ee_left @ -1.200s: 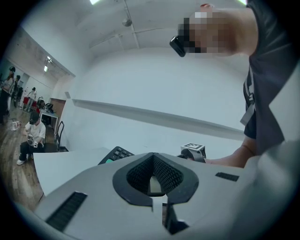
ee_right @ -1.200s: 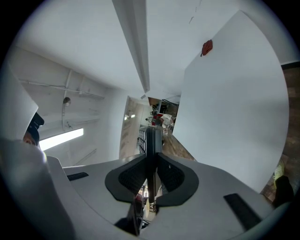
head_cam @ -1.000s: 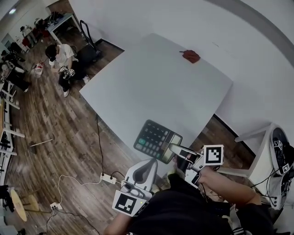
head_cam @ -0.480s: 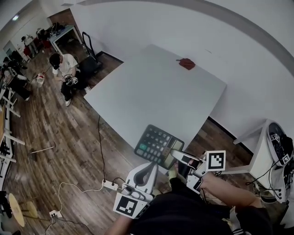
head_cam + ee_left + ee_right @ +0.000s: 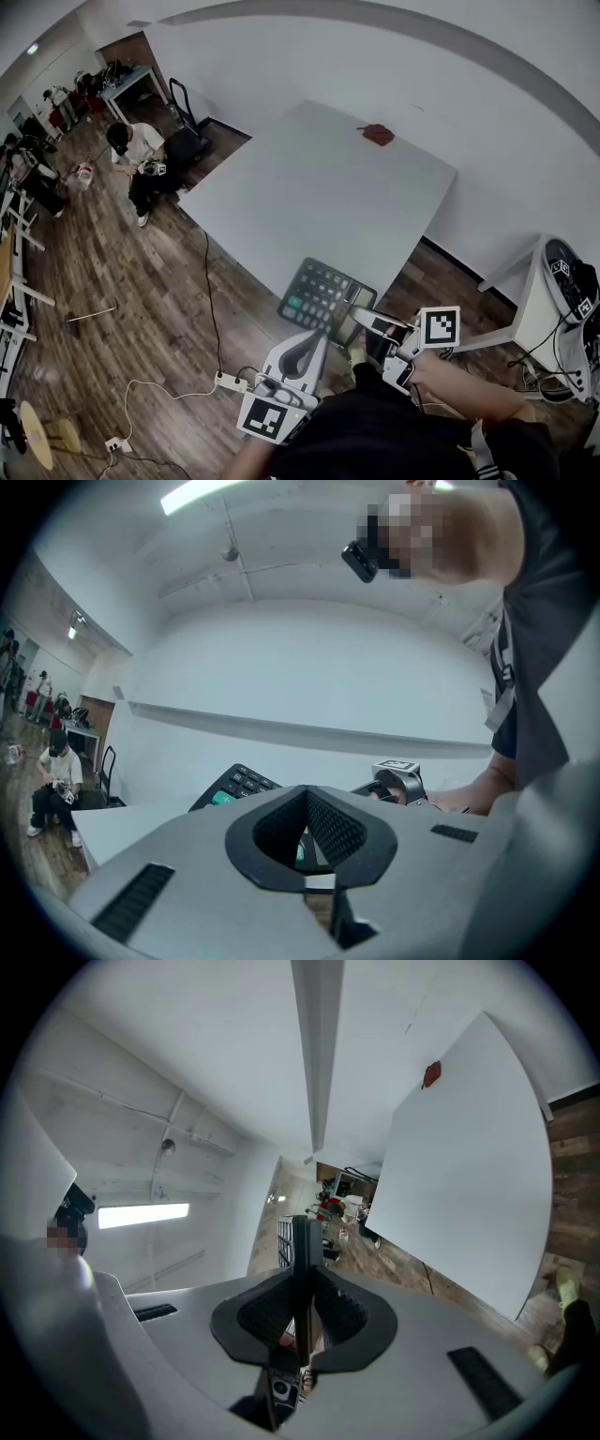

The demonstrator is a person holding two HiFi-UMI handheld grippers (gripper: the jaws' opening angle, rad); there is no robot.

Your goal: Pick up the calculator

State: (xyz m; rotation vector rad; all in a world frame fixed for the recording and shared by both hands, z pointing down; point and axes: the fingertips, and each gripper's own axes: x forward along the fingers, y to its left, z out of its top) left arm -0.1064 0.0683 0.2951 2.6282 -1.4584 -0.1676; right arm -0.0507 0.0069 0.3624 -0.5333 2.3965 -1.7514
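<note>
The dark calculator (image 5: pixel 322 297) with its green key is off the white table (image 5: pixel 319 187), held in the air near the table's front corner. My right gripper (image 5: pixel 362 324) is shut on its display end. In the right gripper view the calculator (image 5: pixel 302 1241) shows edge-on, pinched between the pads of that gripper (image 5: pixel 302 1309). My left gripper (image 5: pixel 302 345) hangs just below the calculator, jaws together, holding nothing. From the left gripper view (image 5: pixel 305 834) the calculator's keys (image 5: pixel 234 785) and the right gripper (image 5: pixel 394 782) lie straight ahead.
A small red thing (image 5: pixel 379 134) lies at the table's far edge. A person (image 5: pixel 141 159) sits on the wooden floor at the left. A power strip (image 5: pixel 230 382) with cables lies on the floor below my left gripper. White furniture (image 5: pixel 525 309) stands at the right.
The calculator has come off the table's front edge, towards me, in the right gripper. The left gripper has stayed below it.
</note>
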